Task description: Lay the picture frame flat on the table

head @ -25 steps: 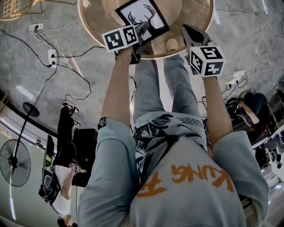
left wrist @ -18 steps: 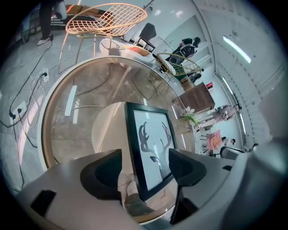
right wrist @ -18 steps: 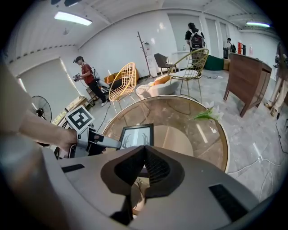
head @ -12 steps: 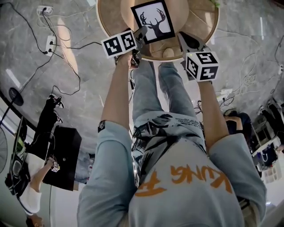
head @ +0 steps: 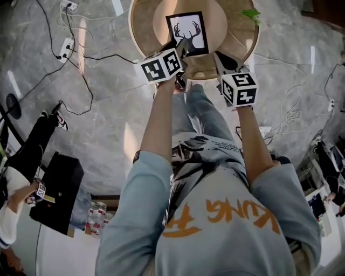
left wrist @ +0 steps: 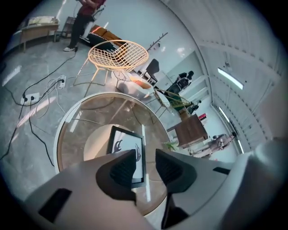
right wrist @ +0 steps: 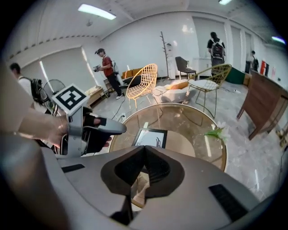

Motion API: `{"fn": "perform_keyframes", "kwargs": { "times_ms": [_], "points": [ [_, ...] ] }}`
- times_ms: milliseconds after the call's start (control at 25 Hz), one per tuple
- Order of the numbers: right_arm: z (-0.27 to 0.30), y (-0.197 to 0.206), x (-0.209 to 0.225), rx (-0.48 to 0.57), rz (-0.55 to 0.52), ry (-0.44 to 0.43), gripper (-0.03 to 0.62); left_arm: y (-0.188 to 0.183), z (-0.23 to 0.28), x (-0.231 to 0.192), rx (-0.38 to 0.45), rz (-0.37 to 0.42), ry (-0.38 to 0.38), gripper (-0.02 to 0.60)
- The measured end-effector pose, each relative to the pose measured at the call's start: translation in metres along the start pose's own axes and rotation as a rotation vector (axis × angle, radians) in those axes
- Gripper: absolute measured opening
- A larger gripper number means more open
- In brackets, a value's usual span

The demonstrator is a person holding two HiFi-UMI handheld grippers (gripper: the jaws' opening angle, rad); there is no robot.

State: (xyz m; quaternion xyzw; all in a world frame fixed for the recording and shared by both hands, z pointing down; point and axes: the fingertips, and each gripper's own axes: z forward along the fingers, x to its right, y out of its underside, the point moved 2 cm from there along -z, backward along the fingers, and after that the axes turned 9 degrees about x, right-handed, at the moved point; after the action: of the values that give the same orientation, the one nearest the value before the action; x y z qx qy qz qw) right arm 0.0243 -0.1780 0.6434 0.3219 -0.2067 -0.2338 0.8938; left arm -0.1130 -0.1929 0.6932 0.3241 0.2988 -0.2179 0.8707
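Note:
The picture frame (head: 187, 33), black-edged with a deer silhouette on white, lies flat on the round glass table (head: 145, 27). My left gripper (head: 180, 51) hovers at the frame's near left corner. In the left gripper view its jaws (left wrist: 146, 155) are closing with a gap still between the pads and nothing gripped; the frame (left wrist: 128, 150) shows beyond them on the table. My right gripper (head: 222, 56) is over the table's near rim, right of the frame, and its jaws (right wrist: 144, 149) are shut on nothing. The frame (right wrist: 150, 137) and the left gripper (right wrist: 108, 128) also show in the right gripper view.
A green sprig with a white flower (head: 249, 13) lies on the table's far right. Cables and a power strip (head: 69, 6) run over the marble floor at left. A wire chair (left wrist: 118, 55) stands beyond the table, and people stand further off.
The left gripper's tip has drawn back from the frame's edge to just off its near corner. The head view has shifted, so the table and frame sit more centred.

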Motion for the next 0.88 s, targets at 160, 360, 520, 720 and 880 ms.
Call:
{"fn": "perform_keyframes", "kwargs": {
  "times_ms": [160, 360, 520, 720, 880],
  "points": [
    [-0.016, -0.013, 0.003, 0.034, -0.032, 0.002, -0.002, -0.015, -0.012, 0.034, 0.116, -0.037, -0.012, 0.096],
    [-0.04, -0.033, 0.019, 0.1, -0.009, 0.013, -0.003, -0.022, -0.031, 0.07, 0.194, 0.003, -0.031, 0.043],
    [-0.065, -0.043, 0.045, 0.166, 0.103, 0.063, -0.003, -0.026, -0.05, 0.099, 0.196, 0.156, -0.089, 0.024],
    [-0.101, -0.05, 0.069, 0.232, 0.23, 0.126, -0.003, -0.032, -0.078, 0.143, 0.211, 0.327, -0.151, 0.021],
    [-0.118, -0.076, 0.072, 0.297, 0.244, 0.12, -0.003, -0.038, -0.093, 0.167, 0.22, 0.395, -0.179, 0.021]
  ]
}}
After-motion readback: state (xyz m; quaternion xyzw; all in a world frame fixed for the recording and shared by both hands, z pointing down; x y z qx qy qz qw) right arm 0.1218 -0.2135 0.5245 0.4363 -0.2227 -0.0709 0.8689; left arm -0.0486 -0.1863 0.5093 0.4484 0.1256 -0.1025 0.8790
